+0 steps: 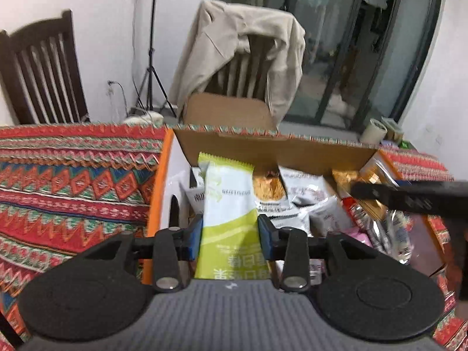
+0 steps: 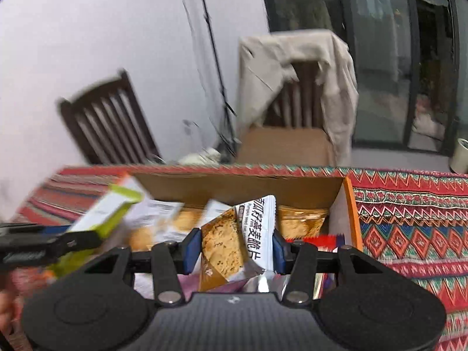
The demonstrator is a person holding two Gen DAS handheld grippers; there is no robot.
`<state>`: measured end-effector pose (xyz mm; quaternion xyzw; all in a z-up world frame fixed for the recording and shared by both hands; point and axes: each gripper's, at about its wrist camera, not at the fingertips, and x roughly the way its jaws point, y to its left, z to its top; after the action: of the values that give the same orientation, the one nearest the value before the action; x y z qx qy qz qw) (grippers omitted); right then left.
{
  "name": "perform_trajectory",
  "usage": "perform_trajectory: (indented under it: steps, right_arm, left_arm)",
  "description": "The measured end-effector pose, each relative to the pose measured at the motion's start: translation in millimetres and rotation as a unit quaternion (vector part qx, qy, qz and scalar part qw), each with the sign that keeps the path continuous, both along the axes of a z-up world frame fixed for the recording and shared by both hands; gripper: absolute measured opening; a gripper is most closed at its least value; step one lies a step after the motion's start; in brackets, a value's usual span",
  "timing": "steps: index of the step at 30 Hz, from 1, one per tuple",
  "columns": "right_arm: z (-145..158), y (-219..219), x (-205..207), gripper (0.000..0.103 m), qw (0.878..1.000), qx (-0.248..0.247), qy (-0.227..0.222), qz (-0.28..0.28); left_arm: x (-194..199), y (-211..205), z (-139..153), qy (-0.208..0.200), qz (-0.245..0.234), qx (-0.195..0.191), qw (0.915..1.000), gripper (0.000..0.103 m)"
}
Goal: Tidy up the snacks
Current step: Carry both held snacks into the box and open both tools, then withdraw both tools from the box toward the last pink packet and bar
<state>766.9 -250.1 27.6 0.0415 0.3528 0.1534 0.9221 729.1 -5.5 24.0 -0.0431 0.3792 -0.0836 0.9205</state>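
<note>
While both grippers hang over the snack box (image 1: 163, 181), each has a packet clamped. Far left: patterned red tablecloth (image 1: 73, 181), bare on this side, with a dark slatted chair (image 1: 41, 73) behind it at the white wall. Next, the box's orange left rim, white inner wall, brown cardboard back flap raised. Left gripper (image 1: 230, 235): blue pads pressed on both long edges of a green-and-white snack bar (image 1: 228, 204), jaws closed on it, bar upright and pointing away over the box's left part. In the right wrist view the same bar (image 2: 105, 216) shows blurred at the left, over the box. Box interior: loose heap of silver, orange and red packets, too jumbled to sort out individually. Behind centre, a second chair with a beige jacket (image 1: 234, 55) draped over it, and a tripod stand just left of it. Right gripper (image 2: 237, 248): jaws closed on a white-and-brown oat crisp packet (image 2: 234, 239), tilted, held above the heap near the box's right wall (image 2: 349, 219). Further right, tablecloth again, then a tape roll (image 1: 373, 130) at the table's far corner by the glass door.
</note>
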Motion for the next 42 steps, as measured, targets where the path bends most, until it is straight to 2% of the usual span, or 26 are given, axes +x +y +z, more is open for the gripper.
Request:
perform_trajectory:
  steps: [4,6,10,16,21,23,30,36,42]
  right_arm:
    - [-25,11,43,0.053,0.999,-0.013,0.032,-0.019]
    - [-30,14,53,0.062,0.999,-0.008,0.036,-0.022]
    - [-28,16,53,0.066,0.999,-0.011,0.026,-0.026]
    - [3,4,13,0.073,0.999,-0.033,-0.008,-0.019]
    - [42,-13,-47,0.081,0.998,-0.049,-0.044,-0.002]
    - [58,-19,-81,0.083,0.997,-0.056,-0.059,0.007]
    - [92,-34,-204,0.090,0.993,-0.052,-0.100,0.039]
    - [95,-31,-302,0.095,0.989,-0.038,-0.125,0.063]
    - [73,-26,-378,0.097,0.989,-0.025,-0.133,0.064]
  left_arm:
    - [4,0,-6,-0.009,-0.009,0.006,0.9999,0.070]
    - [2,-2,-3,-0.015,-0.011,0.011,0.9998,0.071]
    - [-1,2,10,-0.017,-0.012,-0.003,0.9998,0.074]
    - [-28,6,36,-0.026,-0.020,0.003,0.9995,0.082]
    - [-85,11,65,-0.044,-0.049,0.008,0.9978,0.088]
    - [-115,13,78,-0.058,-0.056,0.009,0.9967,0.094]
    - [-232,22,103,-0.094,-0.084,-0.014,0.9919,0.102]
    - [-329,24,101,-0.134,-0.079,-0.015,0.9876,0.103]
    - [-407,29,86,-0.163,-0.062,-0.021,0.9845,0.103]
